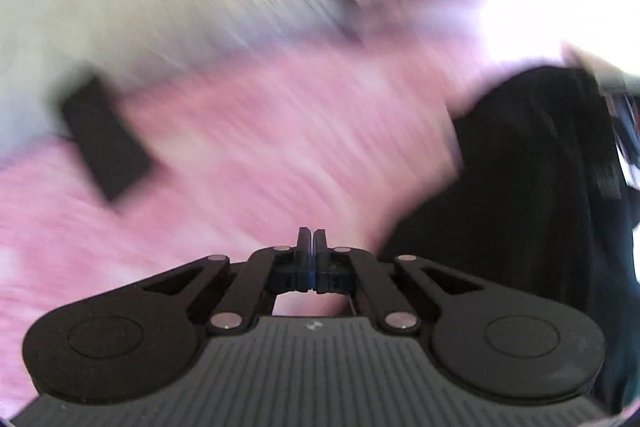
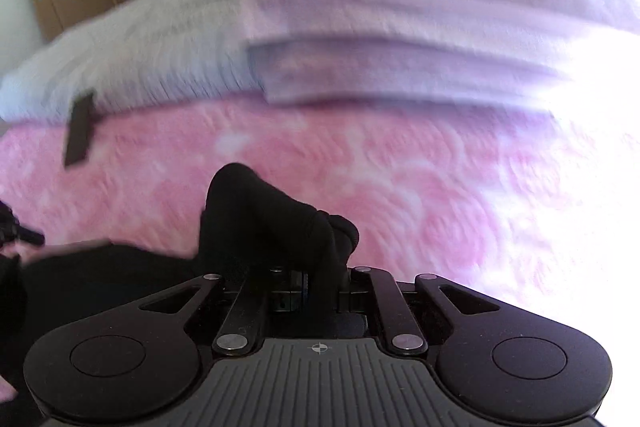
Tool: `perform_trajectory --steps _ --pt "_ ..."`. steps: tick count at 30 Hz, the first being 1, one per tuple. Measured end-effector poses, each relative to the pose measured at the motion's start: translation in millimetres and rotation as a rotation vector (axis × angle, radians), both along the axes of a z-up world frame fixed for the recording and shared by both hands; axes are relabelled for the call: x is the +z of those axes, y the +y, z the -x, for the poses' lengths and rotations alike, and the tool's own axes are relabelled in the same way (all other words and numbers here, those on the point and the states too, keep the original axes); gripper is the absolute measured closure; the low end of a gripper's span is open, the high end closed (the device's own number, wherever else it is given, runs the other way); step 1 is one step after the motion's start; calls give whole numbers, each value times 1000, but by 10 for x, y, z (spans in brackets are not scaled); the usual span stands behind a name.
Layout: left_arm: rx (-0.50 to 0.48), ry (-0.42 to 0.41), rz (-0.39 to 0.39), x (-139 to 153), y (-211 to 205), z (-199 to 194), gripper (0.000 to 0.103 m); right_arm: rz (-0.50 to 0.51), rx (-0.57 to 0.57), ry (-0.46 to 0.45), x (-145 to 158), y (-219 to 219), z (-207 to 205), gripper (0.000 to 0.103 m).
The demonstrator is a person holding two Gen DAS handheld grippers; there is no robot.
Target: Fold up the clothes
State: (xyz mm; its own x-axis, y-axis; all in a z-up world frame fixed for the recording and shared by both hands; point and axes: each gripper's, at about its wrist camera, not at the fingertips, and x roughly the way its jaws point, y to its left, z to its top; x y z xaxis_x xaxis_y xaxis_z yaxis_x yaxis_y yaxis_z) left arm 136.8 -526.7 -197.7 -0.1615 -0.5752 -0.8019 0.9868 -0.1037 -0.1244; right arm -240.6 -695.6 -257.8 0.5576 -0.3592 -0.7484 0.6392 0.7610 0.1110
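Pink blanket (image 2: 400,187), right gripper (image 2: 320,279) tilted down, pinching black garment (image 2: 260,215)

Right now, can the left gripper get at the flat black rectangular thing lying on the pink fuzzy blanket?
Probably yes: the left gripper is shut and empty, and only bare pink fuzzy blanket lies between it and the flat black rectangular thing.

No readable text, label or number shows anywhere.

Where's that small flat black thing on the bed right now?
The black slab lies at the left of both views, straddling the edge where the grey pillow meets the pink blanket.
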Motion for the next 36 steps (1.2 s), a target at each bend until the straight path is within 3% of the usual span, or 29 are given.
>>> perform_trajectory --steps 3,5,7,8,9,15,19,20,21,23,27,31,34,36 --pt "108 7 58 320 -70 -433 103 26 76 -78 166 -46 -276 95" --pt "88 61 28 251 -127 -484 103 38 129 -99 167 -70 -469 95" --pt "24 128 -46 7 -176 -352 92 44 148 -106 137 -67 -586 95" --pt "-25 150 -78 -129 -167 -221 75 41 147 -112 121 -61 -615 95" --pt "-74 170 -109 -265 -158 -90 66 39 139 -119 109 -43 -612 95" --pt "-236 179 -232 -926 -223 501 65 39 68 -107 161 44 -173 95" --pt "-304 81 -265 -1103 -201 709 66 37 32 -93 189 67 123 95" --pt "-311 60 -274 -1160 -181 750 72 37 29 -89 183 83 165 95" --pt "-318 43 -282 -1148 -163 766 103 33 24 -85 171 101 188 95" --pt "-305 35 -272 -1062 -133 747 103 22 13 -81 151 125 210 95" --pt "-197 10 -101 -476 -32 443 103 19 21 -112 243 135 106 95" --pt "-79 -31 35 135 108 -23 103 70 100 -166 454 122 -181 95" --pt "-24 -79 72 304 170 -198 103 123 170 -195 535 65 -487 95" --pt "18 -116 55 216 136 -267 103 152 210 -201 517 -5 -709 95"
